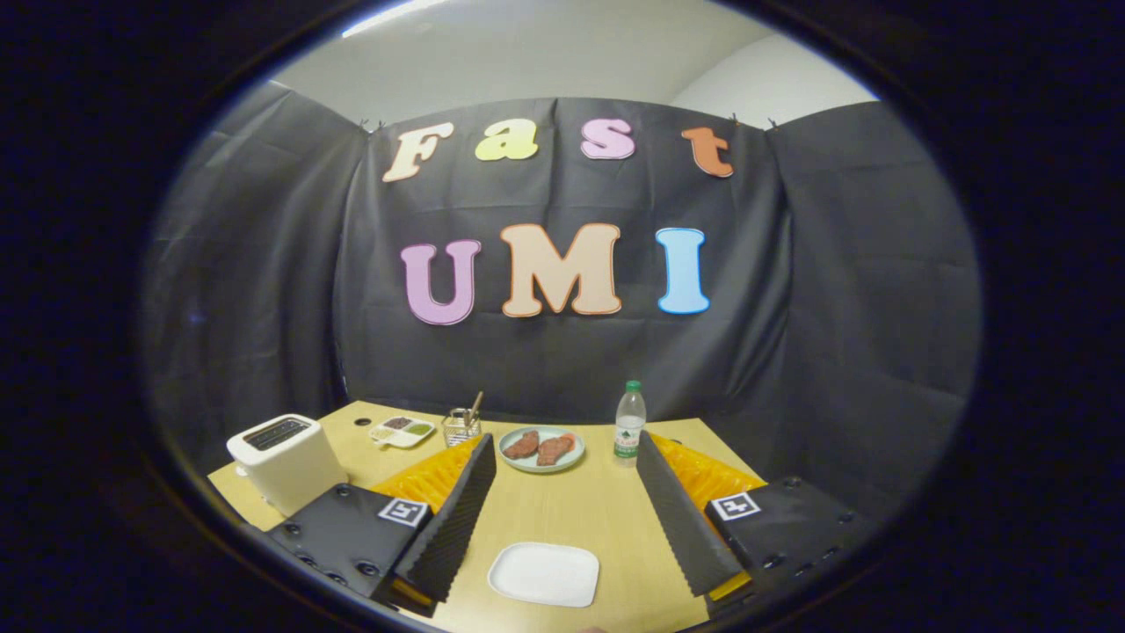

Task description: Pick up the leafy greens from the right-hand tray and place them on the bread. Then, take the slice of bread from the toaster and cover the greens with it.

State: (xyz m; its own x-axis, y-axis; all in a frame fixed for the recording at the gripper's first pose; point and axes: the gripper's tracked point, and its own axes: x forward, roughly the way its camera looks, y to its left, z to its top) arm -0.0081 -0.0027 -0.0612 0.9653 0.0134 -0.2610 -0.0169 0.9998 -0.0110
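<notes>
While the tongs (562,519) hang spread wide over the counter (562,510) with nothing between the fingers, the scene doesn't match the task line well. White plate (544,573) lies between the fingertips, bare: no bread on it that I can make out. Toaster (286,460) stands off to the left, beyond the left finger; slots look dark, can't tell if a slice sits inside. Small divided tray (402,431) beyond it holds something green and something dark, likely the greens, too small to be sure. Round plate (541,449) straight ahead carries two reddish-brown pieces; glass holder (461,426) to its left, water bottle (629,421) to its right.

My read: if greens are next, go in over the tray low and centred, close on the green compartment only, keep clear of the glass holder. Pinch lightly; leaves should crush and slip easily.
</notes>
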